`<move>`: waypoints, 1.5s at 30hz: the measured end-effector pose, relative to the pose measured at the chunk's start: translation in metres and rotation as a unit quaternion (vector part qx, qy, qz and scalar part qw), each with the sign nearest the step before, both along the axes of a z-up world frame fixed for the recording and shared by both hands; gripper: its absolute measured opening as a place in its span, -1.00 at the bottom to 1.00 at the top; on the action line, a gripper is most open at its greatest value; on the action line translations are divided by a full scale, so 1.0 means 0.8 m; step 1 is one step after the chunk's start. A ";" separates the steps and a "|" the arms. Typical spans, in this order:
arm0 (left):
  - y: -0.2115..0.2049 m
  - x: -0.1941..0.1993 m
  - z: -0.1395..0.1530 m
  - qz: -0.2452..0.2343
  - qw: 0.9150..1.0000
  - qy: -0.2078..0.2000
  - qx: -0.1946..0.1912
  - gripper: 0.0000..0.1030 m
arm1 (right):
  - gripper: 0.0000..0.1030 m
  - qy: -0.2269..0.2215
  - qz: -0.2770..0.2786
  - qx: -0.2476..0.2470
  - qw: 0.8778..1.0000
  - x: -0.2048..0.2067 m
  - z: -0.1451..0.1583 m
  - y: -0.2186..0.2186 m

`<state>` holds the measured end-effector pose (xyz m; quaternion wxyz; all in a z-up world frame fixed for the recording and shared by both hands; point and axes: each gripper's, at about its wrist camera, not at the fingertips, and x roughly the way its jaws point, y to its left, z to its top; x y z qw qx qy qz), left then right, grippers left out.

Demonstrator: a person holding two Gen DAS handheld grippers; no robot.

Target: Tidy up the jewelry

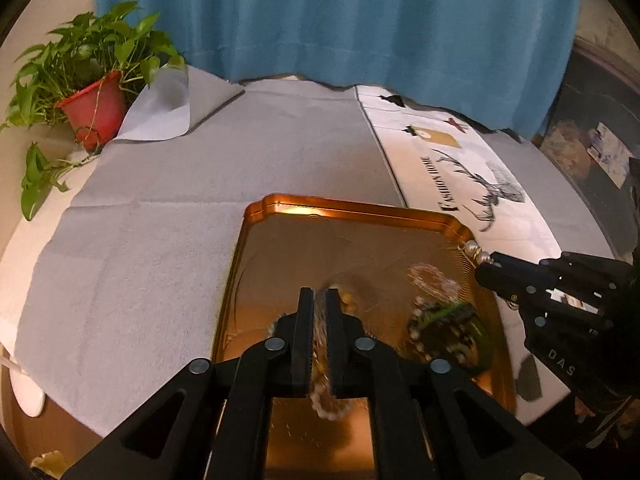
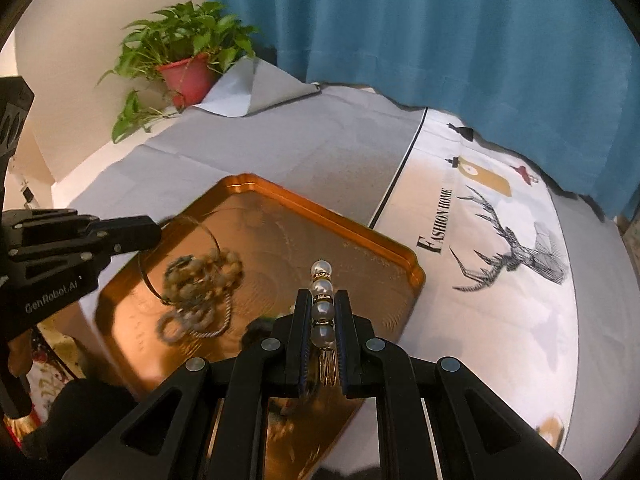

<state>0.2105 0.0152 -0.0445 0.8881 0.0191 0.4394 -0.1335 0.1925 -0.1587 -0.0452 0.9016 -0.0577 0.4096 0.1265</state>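
A copper-coloured tray (image 1: 352, 210) lies on the table and also shows in the right wrist view (image 2: 360, 236). My left gripper (image 1: 319, 300) is shut on a beaded bracelet (image 1: 326, 404) over the tray; from the right wrist view that gripper (image 2: 154, 232) holds a tangle of beads, a thin hoop and cord (image 2: 200, 288). My right gripper (image 2: 322, 300) is shut on a pearl bracelet (image 2: 322, 292) with gold bands; in the left wrist view it (image 1: 486, 268) hovers at the tray's right rim. A green beaded piece (image 1: 448, 328) and a pale chain (image 1: 432, 280) lie in the tray.
A grey cloth (image 1: 200, 184) covers the table, with a white printed cloth showing a deer (image 2: 520, 248) to the right. A potted plant in a red pot (image 1: 94, 108) stands at the back left. A blue curtain (image 1: 340, 20) hangs behind.
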 end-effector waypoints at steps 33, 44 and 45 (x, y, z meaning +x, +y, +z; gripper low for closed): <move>0.026 -0.263 0.041 0.080 0.992 -0.066 0.067 0.99 | 0.93 -0.009 -0.038 -0.025 0.999 -0.260 0.014 0.036; 0.020 -0.291 0.049 0.079 0.992 -0.072 0.074 0.99 | 0.94 -0.019 -0.045 -0.021 0.999 -0.283 0.026 0.031; 0.020 -0.292 0.049 0.079 0.991 -0.073 0.074 0.99 | 0.94 -0.019 -0.045 -0.021 0.999 -0.285 0.027 0.030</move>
